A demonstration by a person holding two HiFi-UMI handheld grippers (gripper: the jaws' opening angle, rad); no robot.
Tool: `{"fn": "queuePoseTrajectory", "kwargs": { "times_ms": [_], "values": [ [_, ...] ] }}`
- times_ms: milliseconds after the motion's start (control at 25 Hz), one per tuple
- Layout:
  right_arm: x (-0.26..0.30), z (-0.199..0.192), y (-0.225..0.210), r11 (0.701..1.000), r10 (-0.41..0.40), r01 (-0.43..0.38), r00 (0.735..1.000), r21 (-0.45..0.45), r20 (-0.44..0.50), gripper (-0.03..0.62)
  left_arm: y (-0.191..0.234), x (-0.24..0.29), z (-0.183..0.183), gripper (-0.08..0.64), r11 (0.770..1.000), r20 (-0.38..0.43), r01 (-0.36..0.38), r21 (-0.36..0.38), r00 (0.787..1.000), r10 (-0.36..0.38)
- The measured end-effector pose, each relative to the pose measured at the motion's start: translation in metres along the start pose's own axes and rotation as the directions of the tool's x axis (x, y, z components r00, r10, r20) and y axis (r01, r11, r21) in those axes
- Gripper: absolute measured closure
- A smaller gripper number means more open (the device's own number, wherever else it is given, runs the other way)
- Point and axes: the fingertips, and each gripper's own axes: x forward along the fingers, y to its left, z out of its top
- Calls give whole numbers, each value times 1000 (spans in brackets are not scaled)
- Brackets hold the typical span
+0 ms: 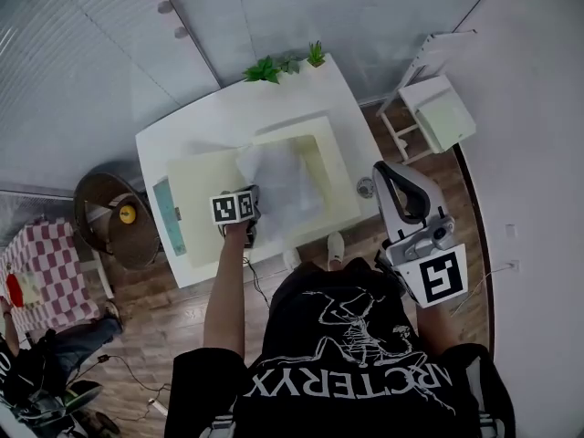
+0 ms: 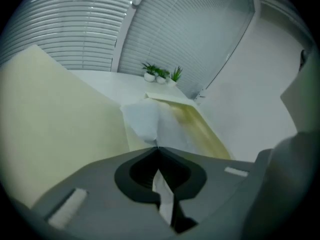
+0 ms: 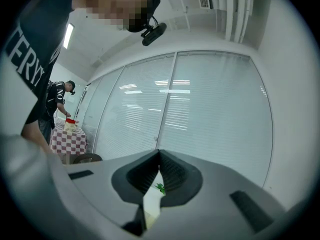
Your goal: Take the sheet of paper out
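1. The black printed T-shirt (image 1: 342, 363) of the person is nearest the camera and fills the bottom centre of the head view. The left forearm runs up from it toward the table.
2. The left gripper (image 2: 158, 150) has its jaws closed tip to tip, pinching one raised end of the sheet of paper (image 1: 279, 186). In the head view its marker cube (image 1: 234, 208) sits just left of centre and hides the sheet's near edge.
3. The sheet of paper is white and crumpled, at the centre of the head view. It lies across the left part of the cream box (image 1: 336, 167) and reaches toward the open lid (image 1: 201, 203).
4. The right gripper (image 3: 159, 154) is at right of centre in the head view, beside the table and over the wood floor. Its jaws meet at the tips with nothing between them.
5. The white table (image 1: 182, 135) bears the box. Small potted plants (image 1: 274, 67) stand at its far edge, top centre.
6. A white stool (image 1: 438, 108) stands at upper right and a wicker chair (image 1: 105, 213) at left. A checkered table (image 1: 41, 258) is at lower left, and a second person (image 3: 59, 101) stands by it.
7. In the left gripper view the lid fills the left half of the frame and blocks the table behind it.
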Motion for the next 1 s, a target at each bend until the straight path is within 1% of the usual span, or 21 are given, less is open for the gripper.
{"fn": "queuePoseTrajectory", "kwargs": {
  "times_ms": [80, 120, 200, 280, 360, 440, 520, 560, 640, 720, 760, 840, 1000],
  "values": [
    [2, -1, 4, 1000, 18, -18, 1000, 10, 4, 580, -7, -28, 11, 548, 999, 96, 23, -24, 995, -21],
    [3, -2, 7, 999, 31, -31, 1000, 11, 4, 580, -10, -45, 16, 548, 999, 145, 28, -33, 989, -23],
    [7, -3, 14, 998, 61, -61, 998, 11, 9, 580, -15, -79, 26, 548, 999, 227, 14, -32, 974, -7],
    [12, -3, 21, 996, 91, -91, 996, 15, 18, 580, -23, -113, 36, 548, 1000, 303, 2, -15, 953, 2],
    [17, -2, 27, 992, 122, -122, 992, 15, 28, 580, -35, -147, 48, 548, 1000, 379, -5, 5, 925, 3],
    [22, 1, 34, 988, 151, -152, 988, 16, 42, 580, -47, -180, 61, 548, 999, 452, -24, 27, 892, 9],
    [26, 4, 40, 985, 172, -174, 983, 21, 57, 580, -58, -211, 75, 548, 997, 519, -57, 56, 855, 20],
    [29, 6, 42, 983, 178, -180, 982, 27, 68, 580, -63, -225, 83, 548, 995, 552, -76, 70, 833, 25],
    [34, 11, 45, 981, 185, -189, 978, 40, 92, 580, -72, -254, 98, 548, 988, 622, -120, 99, 783, 32],
    [38, 13, 48, 980, 191, -196, 977, 45, 98, 580, -82, -278, 111, 548, 973, 677, -182, 139, 735, 41],
    [40, 14, 50, 979, 193, -198, 976, 45, 98, 580, -87, -289, 115, 548, 963, 698, -215, 160, 715, 43],
    [43, 16, 51, 979, 194, -200, 975, 44, 103, 580, -99, -306, 123, 548, 944, 732, -265, 196, 680, 38],
    [48, 18, 50, 978, 201, -206, 974, 43, 101, 580, -125, -331, 136, 548, 920, 782, -316, 232, 623, 16]
  ]
}}
